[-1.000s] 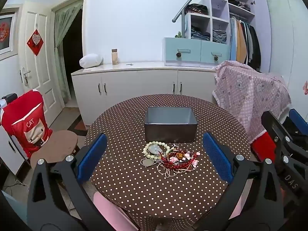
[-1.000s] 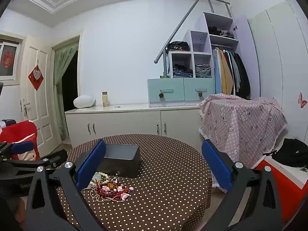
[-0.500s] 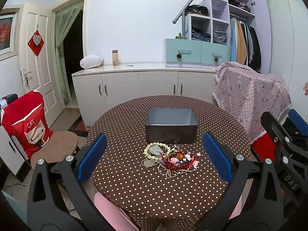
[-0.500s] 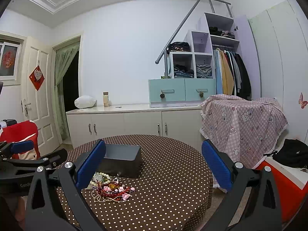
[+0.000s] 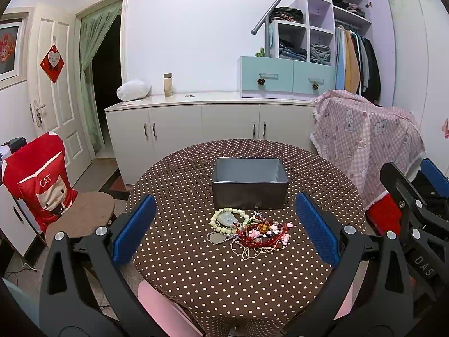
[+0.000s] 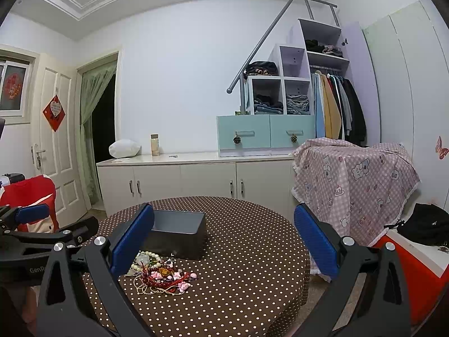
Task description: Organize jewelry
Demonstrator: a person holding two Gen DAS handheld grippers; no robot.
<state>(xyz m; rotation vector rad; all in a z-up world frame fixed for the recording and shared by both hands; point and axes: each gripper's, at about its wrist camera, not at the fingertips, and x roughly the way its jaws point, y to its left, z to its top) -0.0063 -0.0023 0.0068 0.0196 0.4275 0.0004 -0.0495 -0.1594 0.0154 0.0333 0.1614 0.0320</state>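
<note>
The jewelry pile (image 5: 248, 231) is heaped on the dotted table (image 5: 196, 275), just before the grey box (image 5: 249, 186). Both the left gripper (image 5: 224, 236) and right gripper (image 6: 223, 245) are held wide open and empty. Because strands are tangled, several could be dragged out together and spilled.

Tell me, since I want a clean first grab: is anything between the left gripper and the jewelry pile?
Nothing visible. The left gripper hangs open over bare tablecloth, with the jewelry pile straight ahead and the gray box just beyond.
</note>
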